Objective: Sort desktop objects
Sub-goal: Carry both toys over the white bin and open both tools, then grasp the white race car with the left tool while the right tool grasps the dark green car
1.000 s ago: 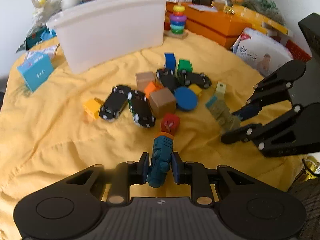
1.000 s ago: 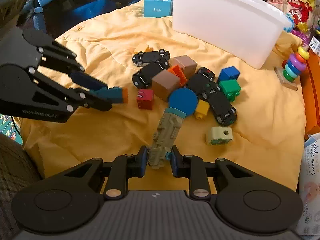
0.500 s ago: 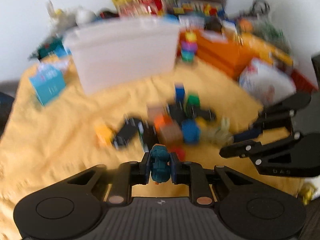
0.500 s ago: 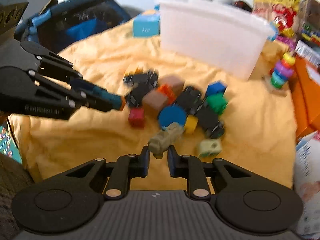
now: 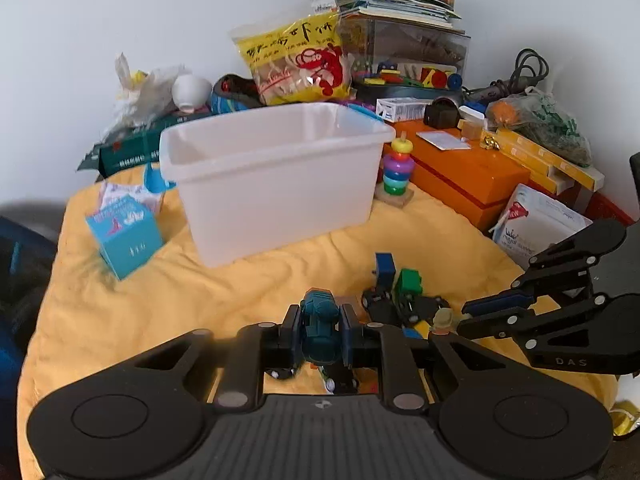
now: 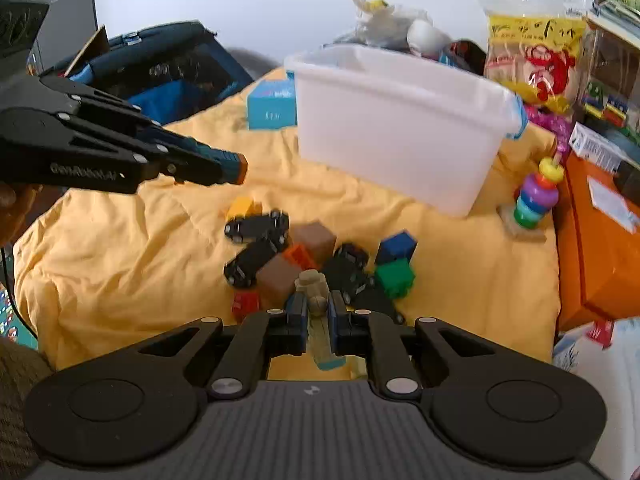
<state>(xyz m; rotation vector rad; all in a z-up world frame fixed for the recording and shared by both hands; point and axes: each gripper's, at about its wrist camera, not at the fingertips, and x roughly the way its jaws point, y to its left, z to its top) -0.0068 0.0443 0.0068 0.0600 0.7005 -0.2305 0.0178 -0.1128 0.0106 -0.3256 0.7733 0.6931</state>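
Both toys now lifted clear of the pile — left tool [image 5: 320, 330] clenching the teal train [image 5: 319, 322], right tool [image 6: 317, 318] the beige train [image 6: 313, 288] — bound for the white bin [image 5: 276, 168].

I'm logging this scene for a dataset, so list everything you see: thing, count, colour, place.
storage bin: one, white, back of the yellow cloth.
toy cars: several, black, in the pile mid-cloth.
blocks: blue, green, red, orange, yellow, two brown, in the same pile.
tissue box: one, light blue, left of the bin.
ring stacker: one, rainbow, right of the bin.
orange box: one, far right.
snack bag: one, yellow, behind the bin.
teal toy train: one, in the left hand-held gripper.
beige toy train: one, in the right hand-held gripper.
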